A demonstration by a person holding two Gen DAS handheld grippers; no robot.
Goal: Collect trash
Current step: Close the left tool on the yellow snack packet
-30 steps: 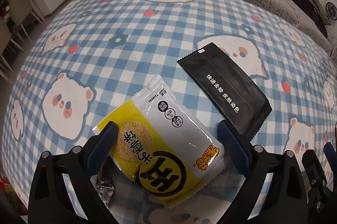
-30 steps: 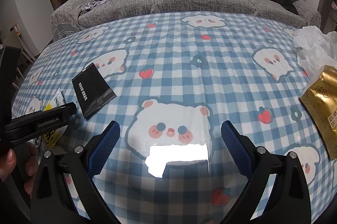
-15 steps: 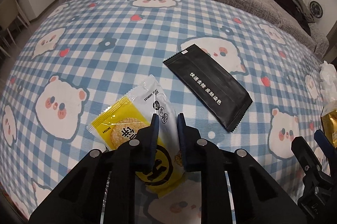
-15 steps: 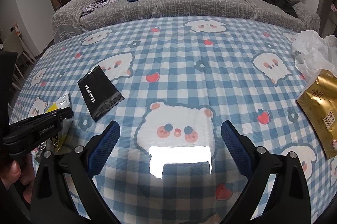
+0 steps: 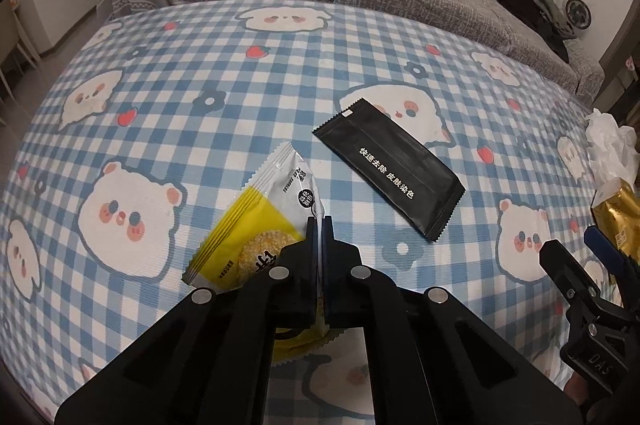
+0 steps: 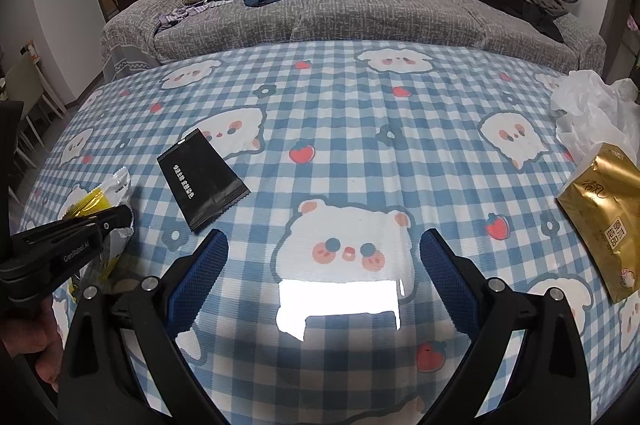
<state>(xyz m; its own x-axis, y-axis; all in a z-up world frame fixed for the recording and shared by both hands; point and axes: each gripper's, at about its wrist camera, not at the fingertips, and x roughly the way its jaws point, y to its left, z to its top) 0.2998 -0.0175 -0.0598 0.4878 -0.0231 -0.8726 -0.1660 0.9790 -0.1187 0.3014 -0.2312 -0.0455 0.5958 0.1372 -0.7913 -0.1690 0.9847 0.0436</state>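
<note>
A yellow and white snack wrapper (image 5: 264,221) is pinched at its right edge by my left gripper (image 5: 319,225), which is shut on it and holds it tilted above the cloth. The right wrist view shows the same wrapper (image 6: 100,201) at far left, crumpled in the left gripper (image 6: 120,217). A flat black sachet (image 5: 388,169) with white lettering lies on the cloth to the right of the wrapper, seen as the black sachet (image 6: 202,181) from the right. My right gripper (image 6: 324,257) stands open over a bear print, nothing between its fingers.
A blue checked tablecloth (image 5: 200,81) with bears covers the table. At the right edge sit a gold tissue pack (image 6: 604,217) and crumpled white plastic (image 6: 592,109). A grey sofa (image 6: 360,13) with clothes, a backpack and a cushion stands behind the table.
My left gripper went from wide open around the snack wrapper to shut on it, and has lifted it off the cloth. The right gripper stayed open and drew back slightly.
</note>
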